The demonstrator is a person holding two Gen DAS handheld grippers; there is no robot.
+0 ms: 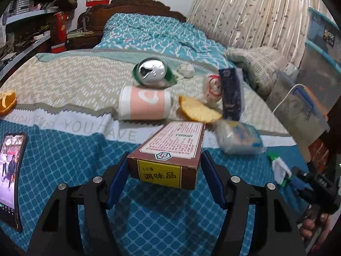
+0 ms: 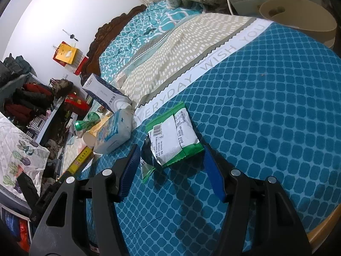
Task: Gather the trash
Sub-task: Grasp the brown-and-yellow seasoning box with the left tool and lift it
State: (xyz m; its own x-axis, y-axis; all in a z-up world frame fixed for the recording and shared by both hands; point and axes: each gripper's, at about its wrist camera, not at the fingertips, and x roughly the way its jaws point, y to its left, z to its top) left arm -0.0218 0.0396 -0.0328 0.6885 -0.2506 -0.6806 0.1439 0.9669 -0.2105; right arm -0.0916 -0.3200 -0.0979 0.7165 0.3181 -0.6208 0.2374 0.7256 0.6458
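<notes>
While the left gripper (image 1: 165,178) is clamping the brown cardboard seasoning box (image 1: 170,153) clear of the blue-patterned bed (image 1: 64,160), the right gripper (image 2: 172,170) is sitting half-open around the green-and-white snack wrapper (image 2: 173,136) lying on the bedspread, pads not visibly pressing it.

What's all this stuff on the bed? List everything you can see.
Box: one, brown with yellow label, lifted between the left gripper's fingers.
Wrapper: one, green and white, on the blue bedspread between the right gripper's fingers.
Cup: one, pink and white, lying on its side.
Can: one, green, crushed, behind the cup.
Peel: two pieces, orange, one right of the cup, one at the left edge.
Phone: one, screen lit, left.
Left gripper: black, blue pads.
Right gripper: black, blue pads.
</notes>
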